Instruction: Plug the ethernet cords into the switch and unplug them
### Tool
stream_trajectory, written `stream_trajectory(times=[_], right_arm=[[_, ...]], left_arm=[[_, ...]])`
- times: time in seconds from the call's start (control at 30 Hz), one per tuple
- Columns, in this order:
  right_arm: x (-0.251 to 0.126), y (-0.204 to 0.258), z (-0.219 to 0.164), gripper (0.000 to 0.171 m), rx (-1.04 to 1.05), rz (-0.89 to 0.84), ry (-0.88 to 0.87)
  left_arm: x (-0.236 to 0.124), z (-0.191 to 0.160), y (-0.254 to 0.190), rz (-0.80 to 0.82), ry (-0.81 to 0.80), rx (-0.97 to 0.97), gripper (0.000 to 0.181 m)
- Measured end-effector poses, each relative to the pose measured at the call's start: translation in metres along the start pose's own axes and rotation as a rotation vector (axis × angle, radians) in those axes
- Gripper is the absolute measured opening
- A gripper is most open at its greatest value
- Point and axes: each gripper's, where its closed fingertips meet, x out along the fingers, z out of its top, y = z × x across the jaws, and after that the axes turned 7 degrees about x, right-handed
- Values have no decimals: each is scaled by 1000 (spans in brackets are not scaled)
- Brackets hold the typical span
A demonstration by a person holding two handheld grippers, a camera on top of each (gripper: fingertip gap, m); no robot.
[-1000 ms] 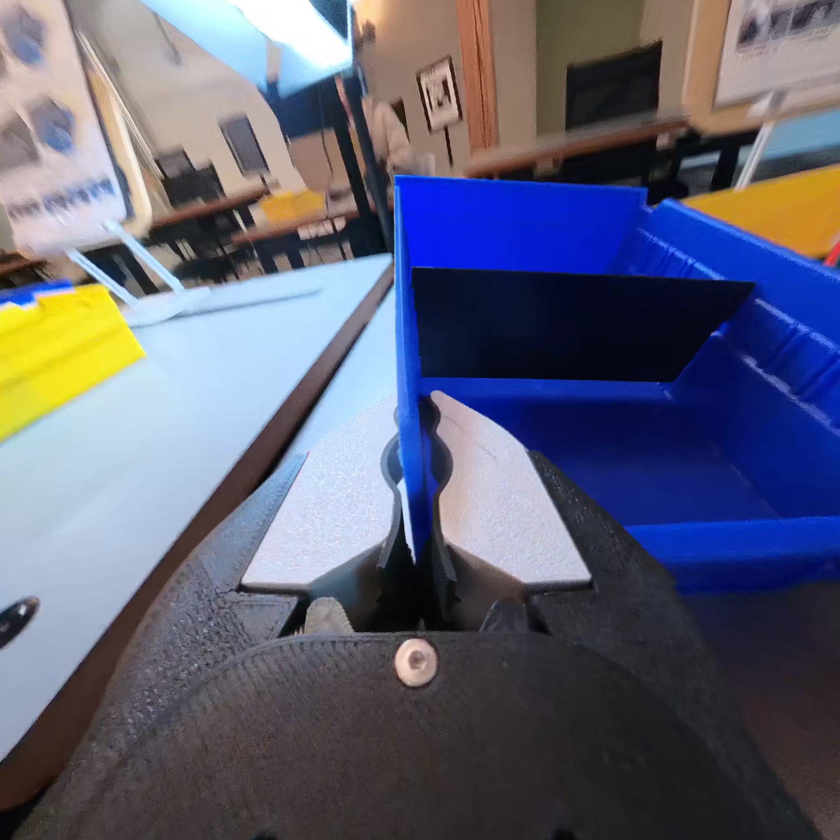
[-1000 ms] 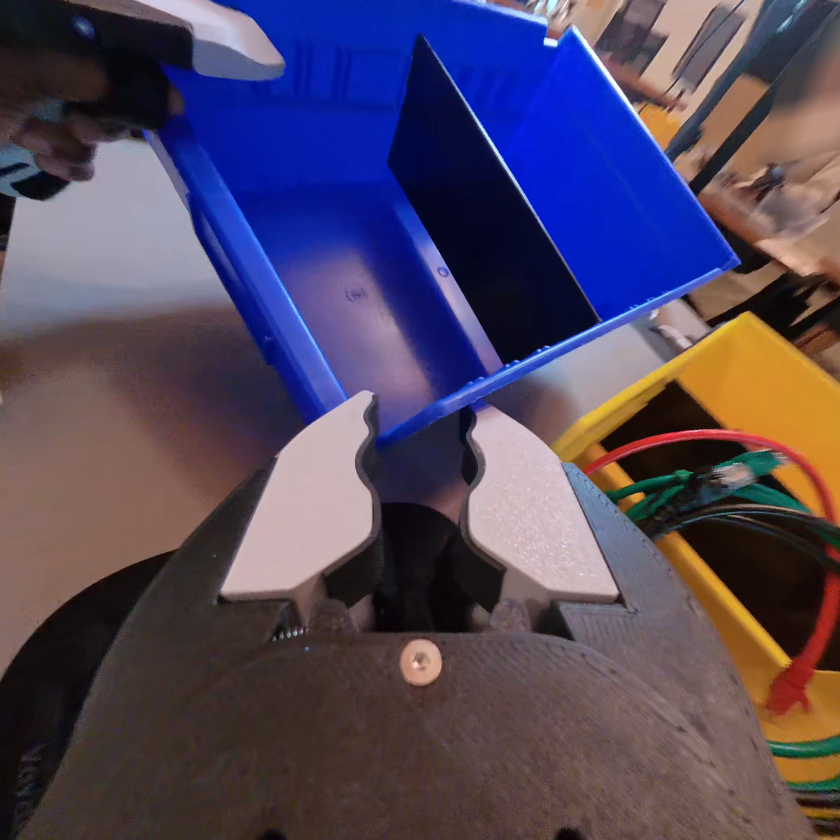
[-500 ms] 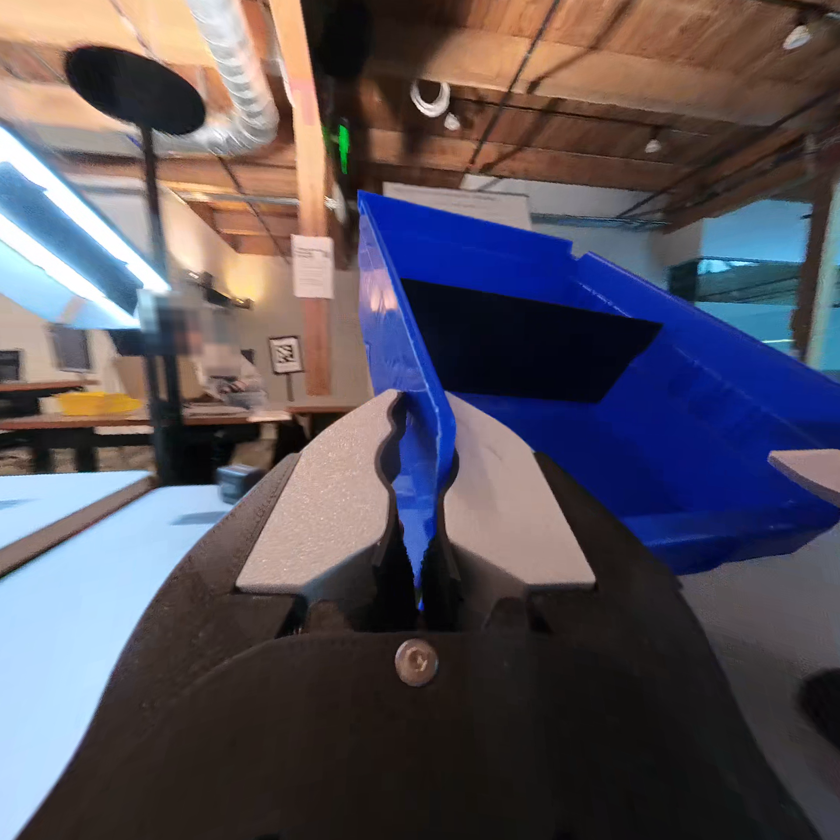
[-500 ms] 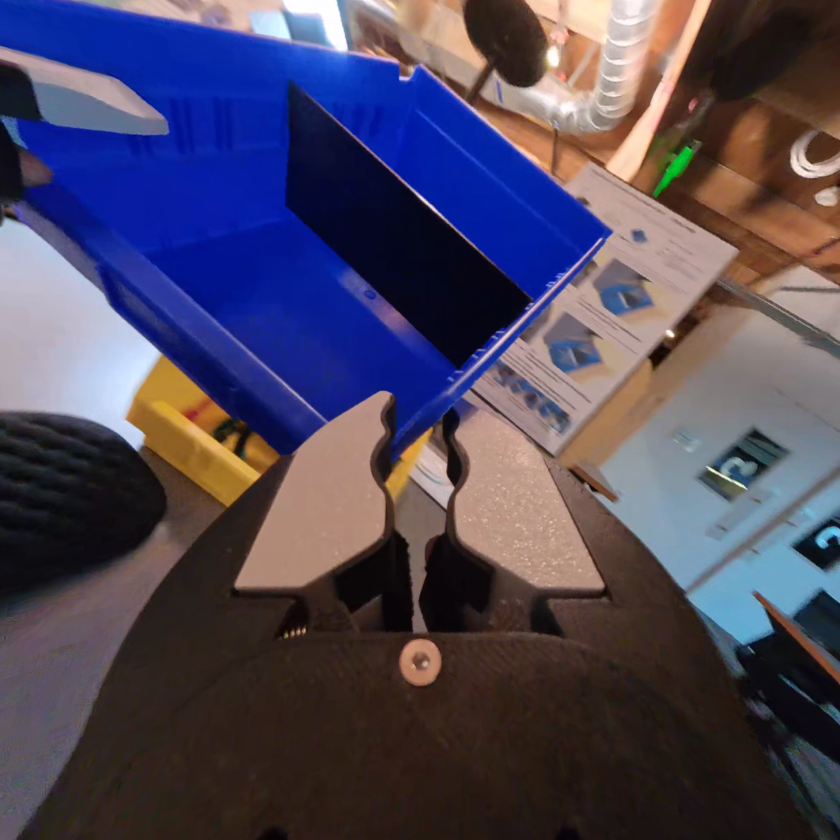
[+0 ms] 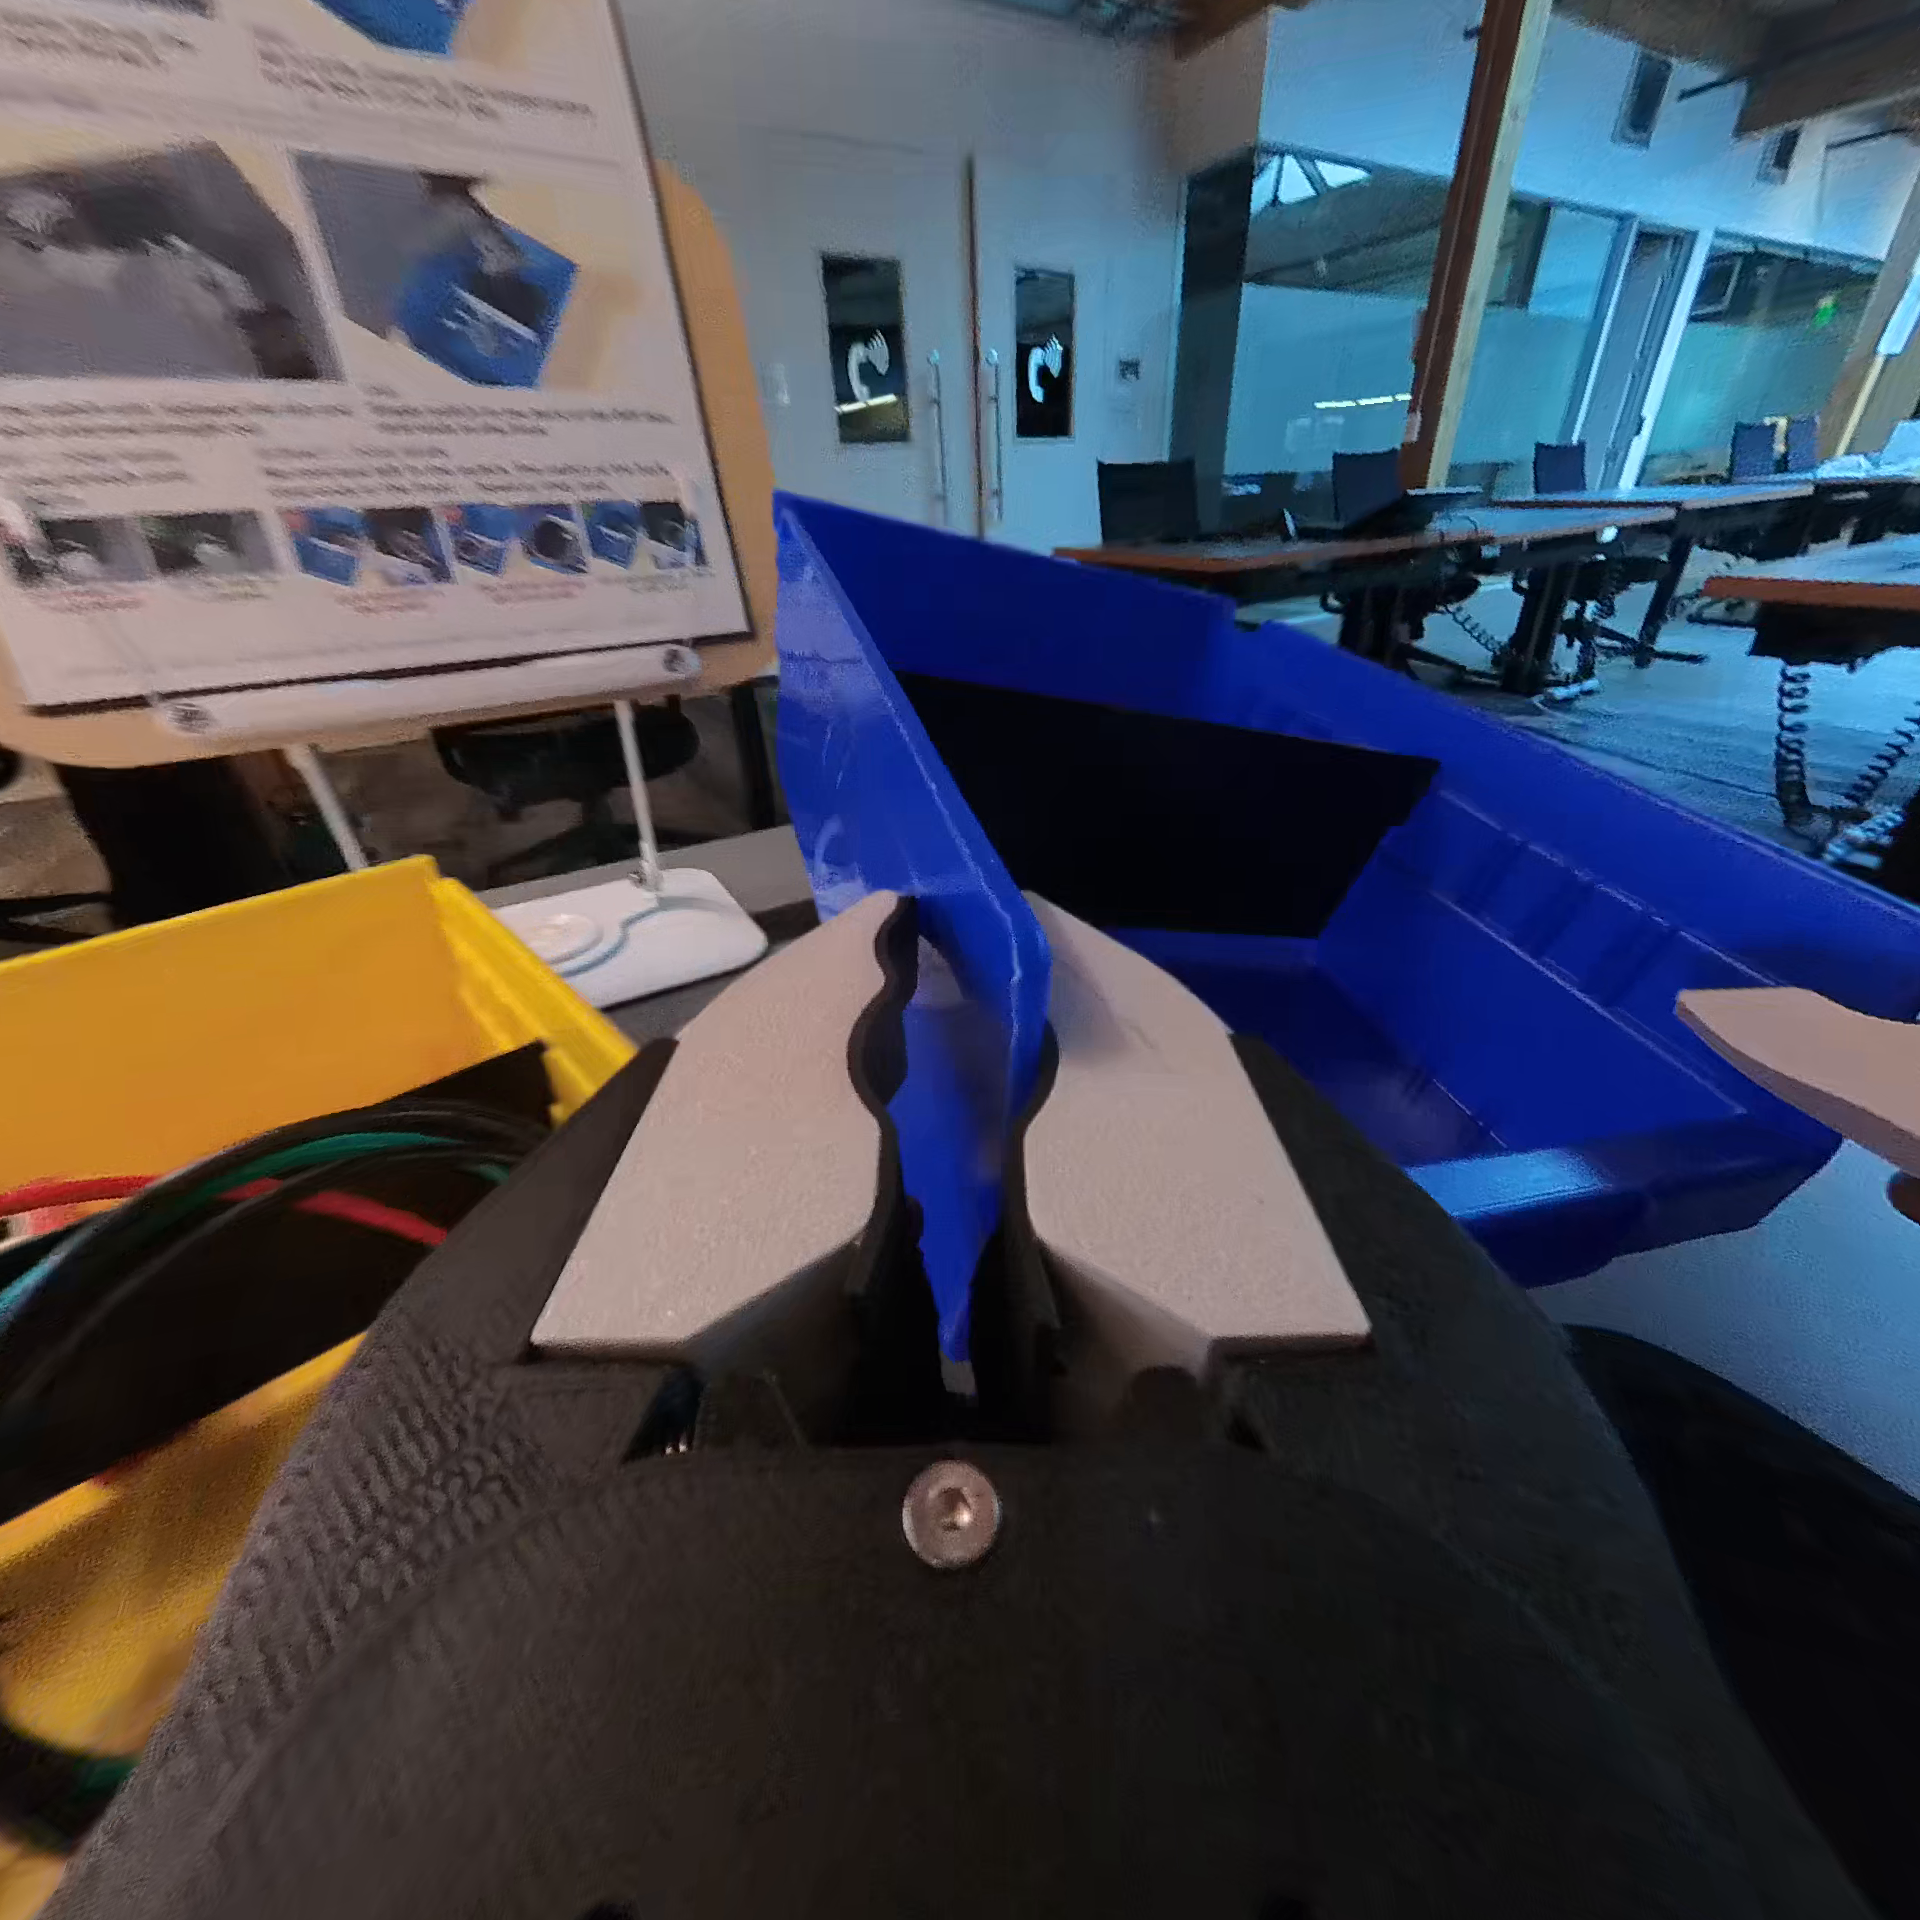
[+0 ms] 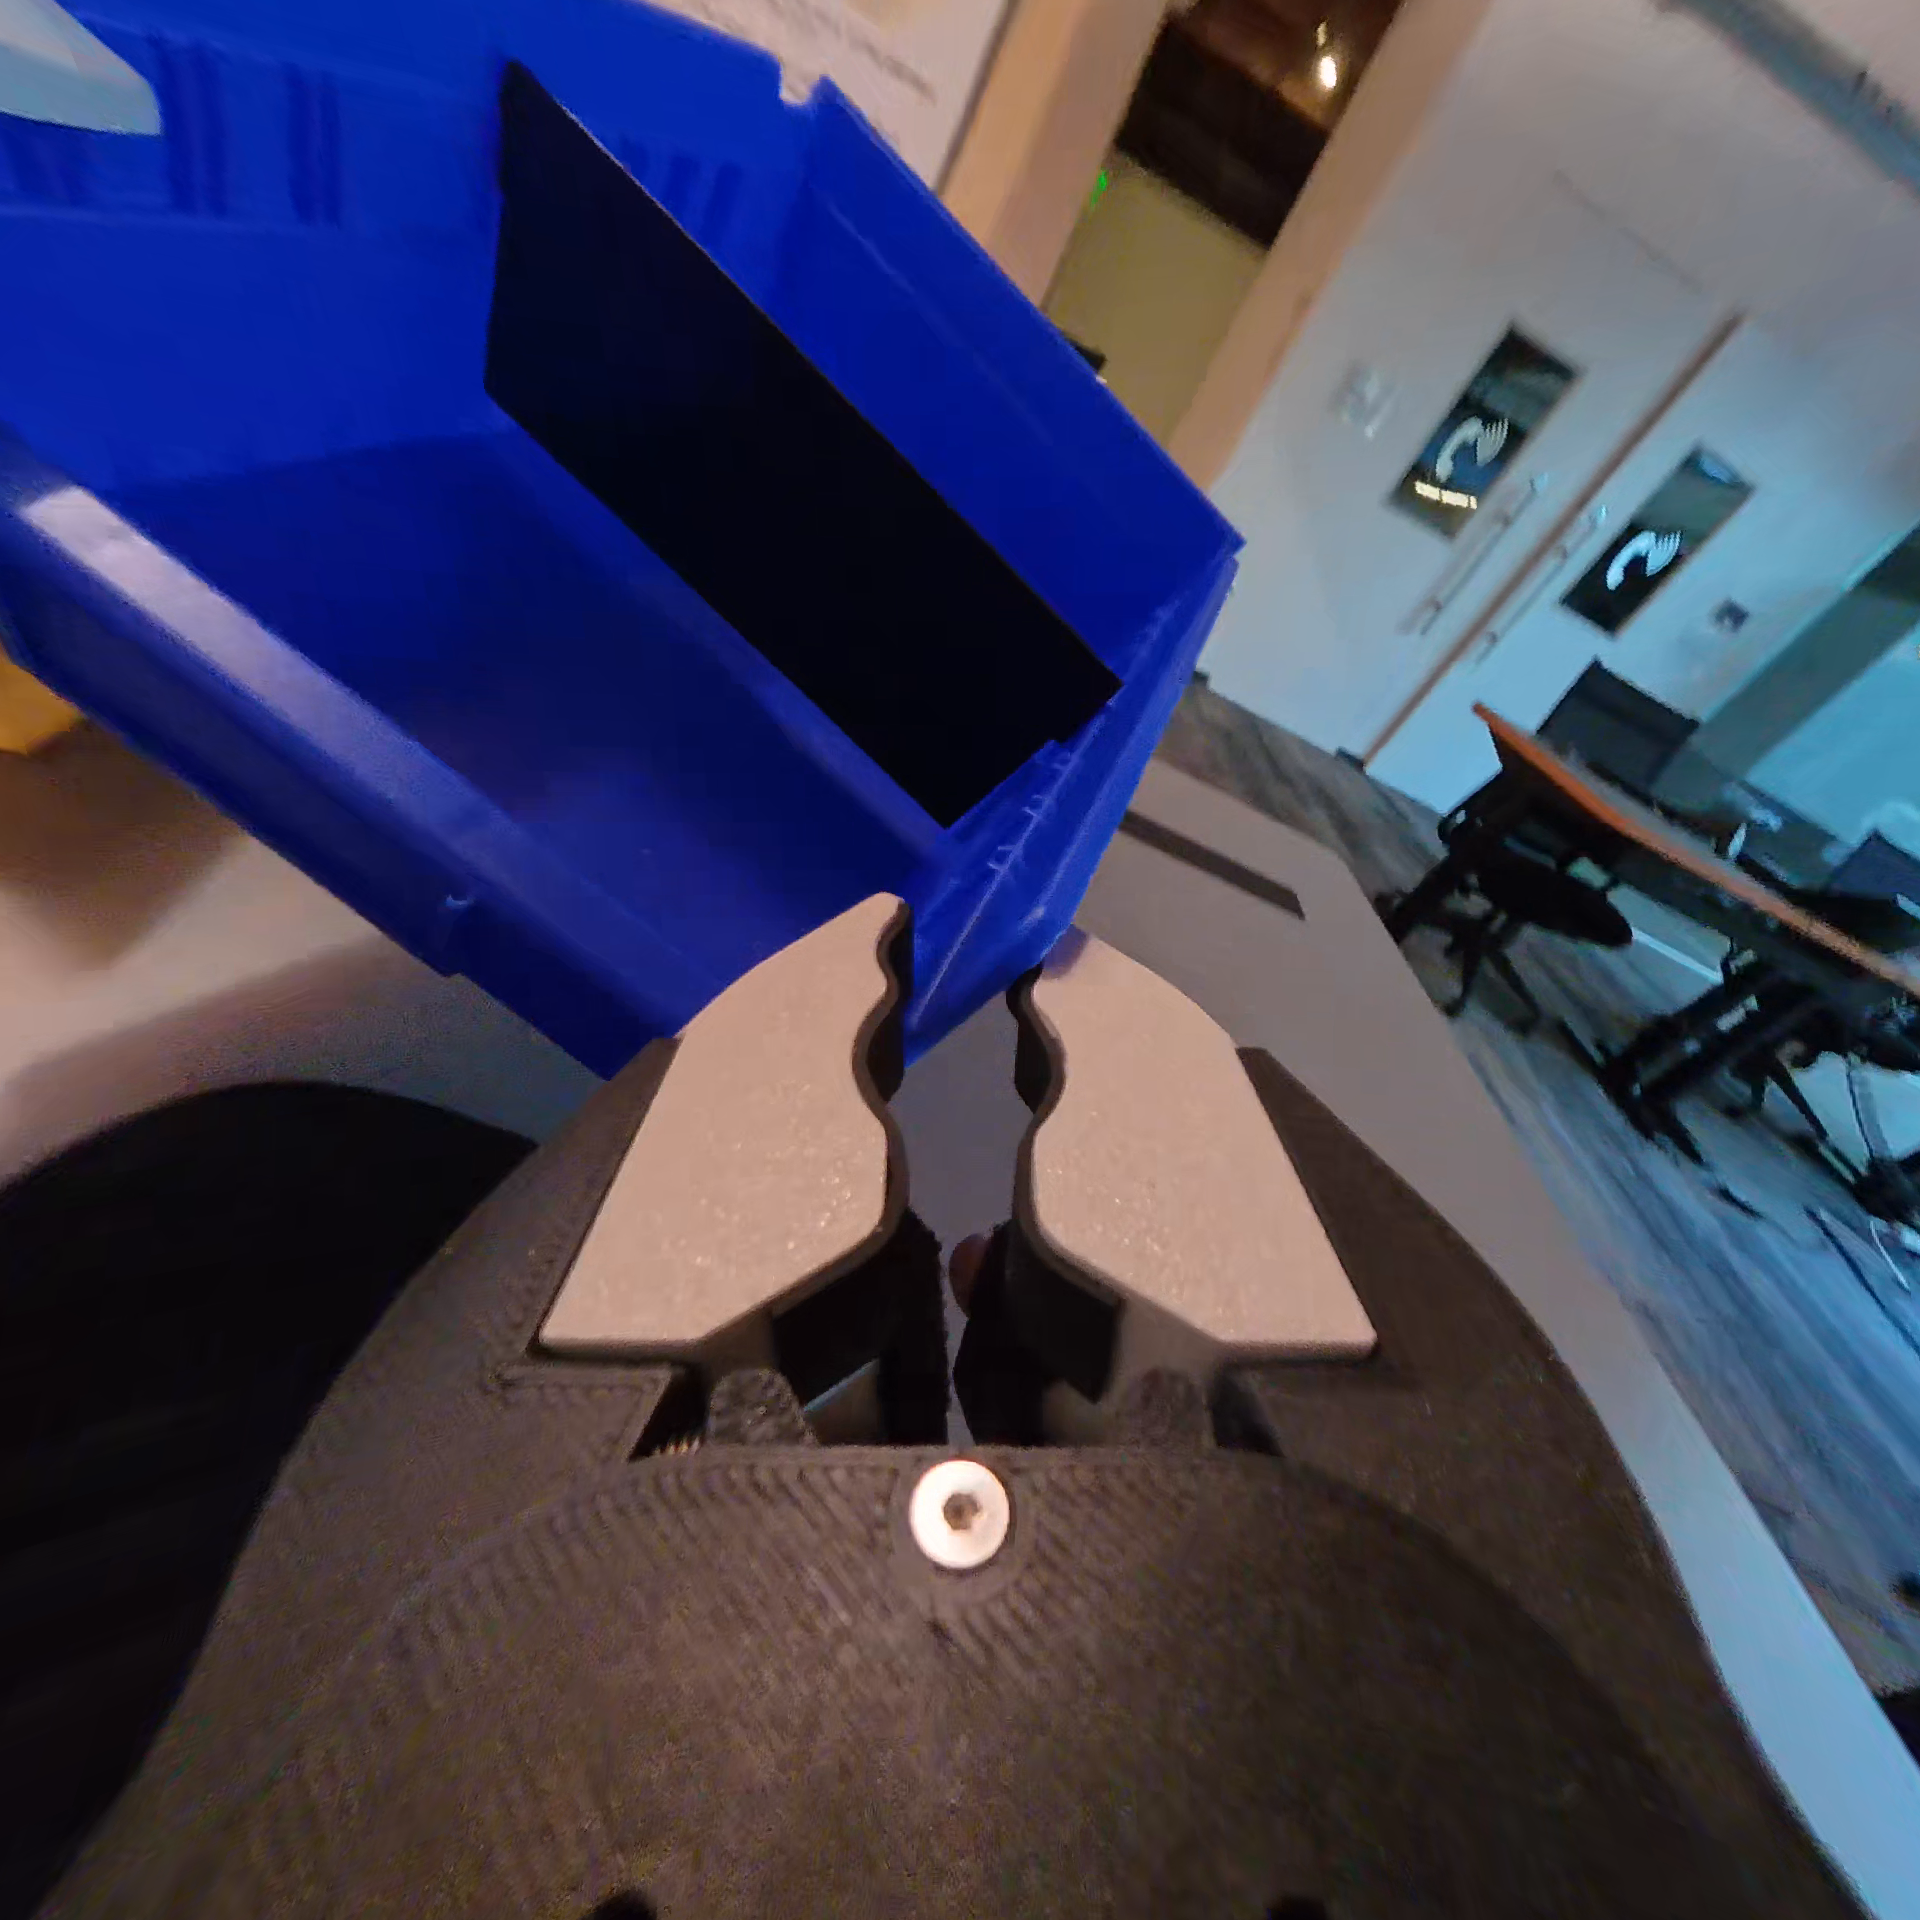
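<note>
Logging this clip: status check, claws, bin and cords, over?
Left claw shut on blue bin wall; right claw pinching its corner. Bin tilted, looks empty, black divider inside. Cords in yellow bin; no switch in view.

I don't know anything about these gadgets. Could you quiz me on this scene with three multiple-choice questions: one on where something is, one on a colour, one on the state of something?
1. Where do the coloured cables lie?
A. In the yellow bin
B. In the blue bin
C. On the floor

2. What colour is the divider panel inside the blue bin?
A. White
B. Black
C. Red

3. What is the left hand-held gripper doing?
A. Hanging open in the air
B. Clamped on a cable
C. Clamped on the blue bin's wall

Answers:
1. A: the red, green and black cables sit in the yellow bin at the left of the left wrist view.
2. B: a dark, flat panel crosses the bin's inside.
3. C: the blue wall sits pinched between its two fingers.
</note>
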Motion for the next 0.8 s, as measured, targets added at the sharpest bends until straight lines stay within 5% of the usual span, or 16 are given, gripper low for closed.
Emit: stream_trajectory(times=[0.33, 0.43, 0.57, 0.8], right_arm=[[15, -22, -48, 15, 70, -11, 153], [8, -26, -42, 38, 51, 4, 138], [-7, -4, -7, 57, -45, 153, 45], [2, 101, -19, 65, -452, 497, 247]], left_arm=[[29, -60, -36, -201, 245, -49, 30], [8, -39, -16, -166, 239, 48, 56], [-44, -32, 12, -259, 313, 262, 63], [-99, -127, 68, -323, 740, 501, 56]])
